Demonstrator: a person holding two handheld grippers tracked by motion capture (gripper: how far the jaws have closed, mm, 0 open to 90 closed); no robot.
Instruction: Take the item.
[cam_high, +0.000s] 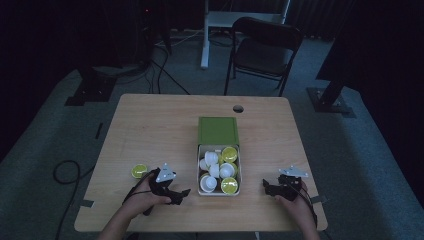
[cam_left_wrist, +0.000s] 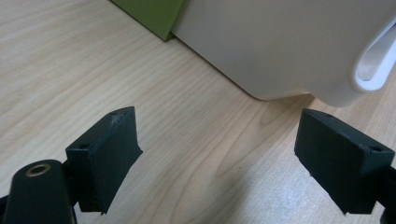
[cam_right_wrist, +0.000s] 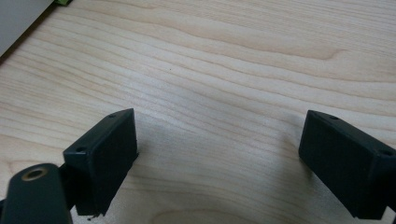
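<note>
From high up, one wooden surface (cam_high: 165, 130) holds one white box (cam_high: 239, 172) with its one green lid (cam_high: 218, 131) lying touching the far end; inside the box are little cups, about five white ones (cam_high: 208, 182) and three yellow-green ones (cam_high: 229, 186), though the dim light makes the count unsure; one more yellow-green cup (cam_high: 139, 171) sits alone on the surface, just beside the left tool (cam_high: 184, 194) on its outer side; the box lies between the two tools, with the left tool near its near corner and the right tool (cam_high: 266, 186) a bit apart; one dark chair (cam_high: 265, 47) stands beyond the surface.

Looking along the left tool (cam_left_wrist: 219, 140), its two black jaws are spread wide with nothing between them; the white box wall (cam_left_wrist: 261, 42) is just ahead, with the green lid (cam_left_wrist: 149, 14) behind it.

Looking along the right tool (cam_right_wrist: 219, 140), its jaws are also spread wide and hold nothing; bare wood lies under them.
</note>
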